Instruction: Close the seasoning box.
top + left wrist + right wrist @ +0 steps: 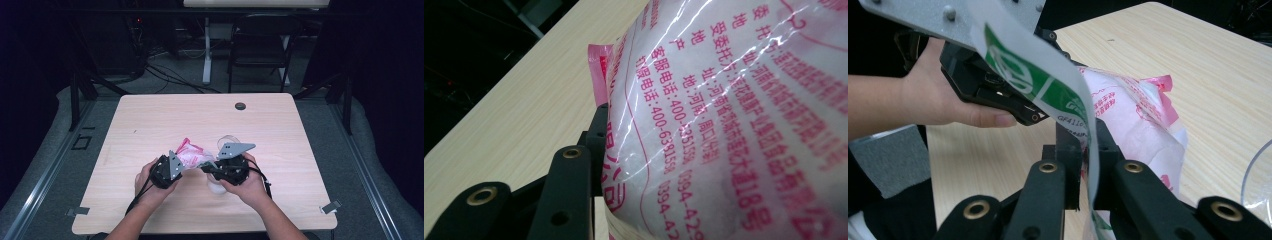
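A plastic bag (191,156) of white contents with pink print hangs just above the table between my two grippers. My left gripper (184,166) is shut on its left side. In the left gripper view the bag (734,120) bulges against the one black jaw that shows, and the other jaw is hidden behind it. My right gripper (1087,146) is shut on a thin white film with green print (1048,90). The film rises from the jaws toward the left gripper (998,85) and looks like part of the same bag (1133,120). From above, the right gripper (206,168) points left at the bag.
A clear round plastic container (227,141) stands just behind the right gripper, and its rim (1255,175) shows at the right edge. A black grommet (240,106) sits near the table's far edge. A folding chair (260,47) stands beyond the table (150,120).
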The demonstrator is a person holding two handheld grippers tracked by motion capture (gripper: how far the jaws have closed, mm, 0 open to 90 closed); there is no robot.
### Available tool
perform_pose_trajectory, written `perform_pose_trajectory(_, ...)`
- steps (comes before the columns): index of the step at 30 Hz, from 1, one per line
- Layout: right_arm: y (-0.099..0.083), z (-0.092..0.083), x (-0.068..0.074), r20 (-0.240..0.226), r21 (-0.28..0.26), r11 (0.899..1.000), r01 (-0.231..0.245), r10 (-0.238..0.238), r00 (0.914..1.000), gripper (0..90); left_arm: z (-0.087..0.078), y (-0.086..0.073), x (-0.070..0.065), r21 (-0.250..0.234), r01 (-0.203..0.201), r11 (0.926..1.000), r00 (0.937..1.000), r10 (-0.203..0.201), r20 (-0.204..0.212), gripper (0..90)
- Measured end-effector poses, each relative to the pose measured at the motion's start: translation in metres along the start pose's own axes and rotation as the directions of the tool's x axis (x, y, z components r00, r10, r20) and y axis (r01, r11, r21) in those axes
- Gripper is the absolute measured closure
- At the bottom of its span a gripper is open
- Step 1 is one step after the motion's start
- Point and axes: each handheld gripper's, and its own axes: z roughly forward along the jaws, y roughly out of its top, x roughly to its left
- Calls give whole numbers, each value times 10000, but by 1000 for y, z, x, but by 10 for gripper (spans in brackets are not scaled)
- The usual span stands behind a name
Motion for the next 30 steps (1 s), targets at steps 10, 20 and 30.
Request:
perform_pose_trajectory(10,-1,-1,1,-80,-137,9992,-365,364,9993,889,-4,1,0,-99,-408,9991,9982,403,-438,610)
perform_pose_trajectory(20,-1,-2,0,-121,-189,9990,-402,400,9991,890,-7,2,-1,-184,-728,9972,9947,712,-747,610)
perform_pose_trajectory(30,-2,-3,1,-104,-261,9989,-400,397,9992,889,-9,4,-3,-179,-1089,9939,9884,1063,-1087,610)
